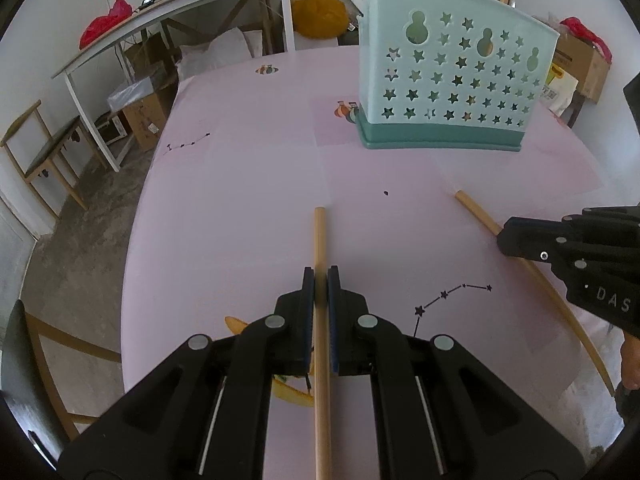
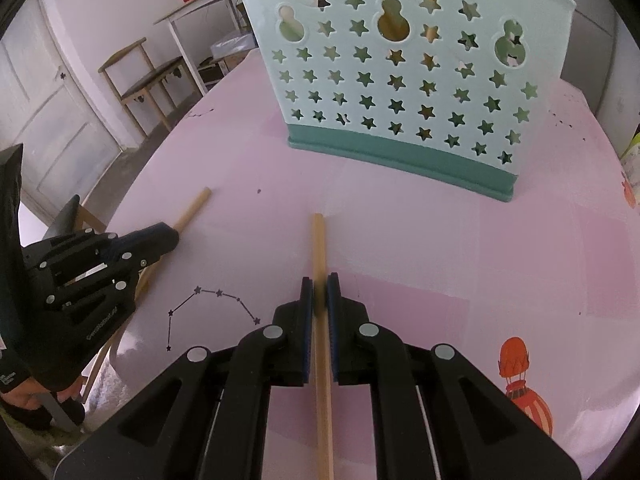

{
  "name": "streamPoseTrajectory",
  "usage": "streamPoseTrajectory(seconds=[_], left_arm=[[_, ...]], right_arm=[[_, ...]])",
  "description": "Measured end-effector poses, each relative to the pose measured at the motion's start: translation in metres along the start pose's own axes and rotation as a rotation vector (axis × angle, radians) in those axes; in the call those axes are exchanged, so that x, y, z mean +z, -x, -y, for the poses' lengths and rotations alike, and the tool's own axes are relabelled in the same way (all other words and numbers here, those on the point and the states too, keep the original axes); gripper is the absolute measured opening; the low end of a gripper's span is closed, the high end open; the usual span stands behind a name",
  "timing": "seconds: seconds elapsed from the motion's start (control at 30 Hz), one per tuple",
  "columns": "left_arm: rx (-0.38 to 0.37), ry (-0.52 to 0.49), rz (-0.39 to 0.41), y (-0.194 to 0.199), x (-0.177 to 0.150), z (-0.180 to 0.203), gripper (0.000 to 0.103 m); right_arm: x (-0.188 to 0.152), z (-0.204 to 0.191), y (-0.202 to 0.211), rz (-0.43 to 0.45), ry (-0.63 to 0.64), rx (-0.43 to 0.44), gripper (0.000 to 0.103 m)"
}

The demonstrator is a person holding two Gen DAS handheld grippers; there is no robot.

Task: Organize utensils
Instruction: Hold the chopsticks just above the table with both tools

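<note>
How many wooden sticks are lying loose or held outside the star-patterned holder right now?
2: one stick clamped in the left hand-held gripper, one stick clamped in the right hand-held gripper. More wooden handles stand inside the holder, partly hidden.

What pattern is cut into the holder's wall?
Star-shaped holes across the pale mint utensil holder; clearest in the right wrist view.

White walls (image 1: 52, 16) all round, grey concrete floor (image 1: 80, 216) at left. Far left, a long white-legged side table (image 1: 168, 12) with cardboard boxes (image 1: 146, 114) beneath; nearer, a wooden chair (image 1: 44, 152). Pale panelled door (image 2: 52, 120) behind. Soft, even daylight.
</note>
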State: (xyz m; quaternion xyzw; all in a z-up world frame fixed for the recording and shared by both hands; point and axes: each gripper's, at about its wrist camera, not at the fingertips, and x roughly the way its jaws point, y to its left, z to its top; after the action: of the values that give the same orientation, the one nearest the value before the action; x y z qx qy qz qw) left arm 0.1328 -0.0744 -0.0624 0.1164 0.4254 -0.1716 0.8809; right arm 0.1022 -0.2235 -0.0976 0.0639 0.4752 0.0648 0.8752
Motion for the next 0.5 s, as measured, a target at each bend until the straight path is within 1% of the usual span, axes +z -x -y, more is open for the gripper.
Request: streamPoseTrajectory(seconds=[0.5], left_arm=[[0.005,-0.004,0.0,-0.0008,0.0013,-0.0009,0.006]], right_arm=[[-0.0003,-0.0034,0.0008,0.007,0.005,-0.008,0.008]])
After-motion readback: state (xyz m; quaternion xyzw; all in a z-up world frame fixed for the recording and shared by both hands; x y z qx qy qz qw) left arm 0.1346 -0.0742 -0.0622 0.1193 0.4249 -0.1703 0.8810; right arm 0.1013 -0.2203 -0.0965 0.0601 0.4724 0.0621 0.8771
